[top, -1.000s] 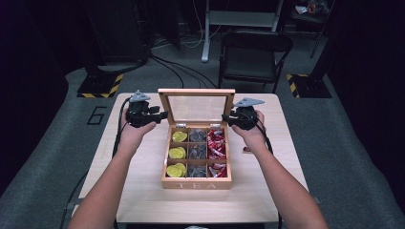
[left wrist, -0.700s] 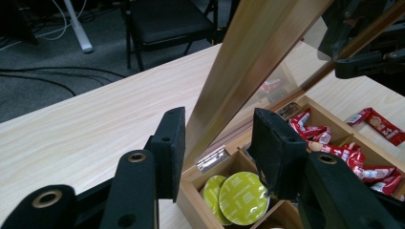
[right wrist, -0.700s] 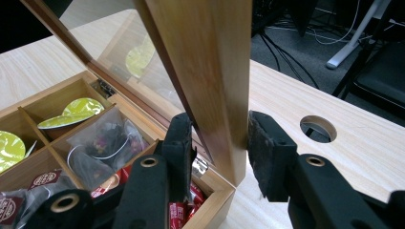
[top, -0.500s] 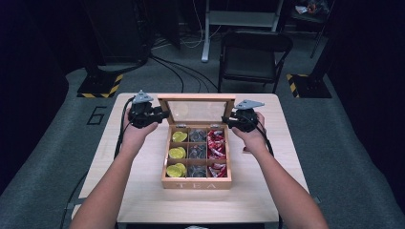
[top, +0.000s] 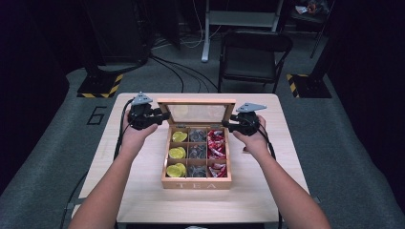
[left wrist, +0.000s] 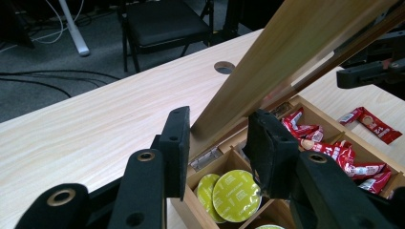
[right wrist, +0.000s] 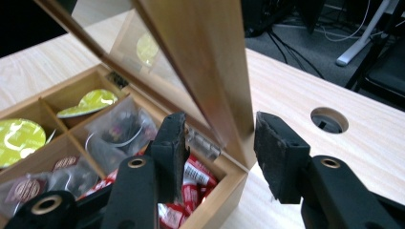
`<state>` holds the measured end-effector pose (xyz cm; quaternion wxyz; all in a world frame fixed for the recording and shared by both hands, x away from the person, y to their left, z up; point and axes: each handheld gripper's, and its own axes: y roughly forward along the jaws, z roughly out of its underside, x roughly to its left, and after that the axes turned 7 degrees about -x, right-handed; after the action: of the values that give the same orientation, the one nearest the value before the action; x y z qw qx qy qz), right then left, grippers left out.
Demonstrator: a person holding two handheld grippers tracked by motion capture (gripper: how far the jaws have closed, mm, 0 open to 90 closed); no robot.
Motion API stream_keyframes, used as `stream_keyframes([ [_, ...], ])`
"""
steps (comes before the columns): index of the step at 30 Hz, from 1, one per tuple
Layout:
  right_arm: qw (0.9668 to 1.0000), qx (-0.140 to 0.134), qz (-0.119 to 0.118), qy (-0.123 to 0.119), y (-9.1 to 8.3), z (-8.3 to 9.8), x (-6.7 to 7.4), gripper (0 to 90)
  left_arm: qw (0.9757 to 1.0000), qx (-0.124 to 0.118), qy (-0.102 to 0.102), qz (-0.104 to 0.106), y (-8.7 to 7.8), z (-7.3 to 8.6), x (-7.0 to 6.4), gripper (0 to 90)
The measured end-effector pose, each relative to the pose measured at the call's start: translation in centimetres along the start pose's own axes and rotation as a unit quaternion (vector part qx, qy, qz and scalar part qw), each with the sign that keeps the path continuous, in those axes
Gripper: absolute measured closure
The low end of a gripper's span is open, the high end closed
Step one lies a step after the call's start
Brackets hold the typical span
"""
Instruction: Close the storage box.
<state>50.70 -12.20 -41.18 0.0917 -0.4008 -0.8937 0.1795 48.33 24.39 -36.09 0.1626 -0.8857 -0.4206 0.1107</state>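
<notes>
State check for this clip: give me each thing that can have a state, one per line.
Tea box: open, compartments filled.
Lid: raised, tilted back, between both grippers' jaws.
Left gripper: jaws astride the lid's edge, just closed further.
Right gripper: jaws astride the lid's other edge, just opening, a gap showing.
Chair: unoccupied.

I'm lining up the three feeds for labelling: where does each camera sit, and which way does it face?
High view: above the person's side, looking forward and down on the tea box; both forearms, left tongs and right tongs show.
Left gripper view: rides the left tongs, facing the lid edge between its jaws.
Right gripper view: rides the right tongs, facing the lid's other edge.
Shared: lid, yellow-green capsules, red sachets.
</notes>
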Motion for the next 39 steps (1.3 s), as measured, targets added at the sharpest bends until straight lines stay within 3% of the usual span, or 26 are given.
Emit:
stream_keyframes([
  [9,0.9996,-0.027,-0.001,-0.007,-1.8,-0.9,0.4,50.7,1.0000,0.000,-0.003,-0.003,-0.1,0.2,-0.2,60.9],
  [16,0.9997,-0.020,-0.010,-0.008,-2.7,-1.4,0.9,54.5,1.0000,0.003,-0.003,0.002,-0.5,0.6,-0.5,60.4],
  [26,0.9993,-0.023,-0.013,-0.026,-4.0,-3.3,2.1,52.3,1.0000,-0.001,-0.003,0.001,-0.7,1.1,-0.8,60.1],
  [39,0.9995,-0.016,-0.021,-0.014,-5.0,-4.1,2.6,52.3,1.0000,0.000,-0.003,0.006,-1.0,1.5,-1.0,59.6],
])
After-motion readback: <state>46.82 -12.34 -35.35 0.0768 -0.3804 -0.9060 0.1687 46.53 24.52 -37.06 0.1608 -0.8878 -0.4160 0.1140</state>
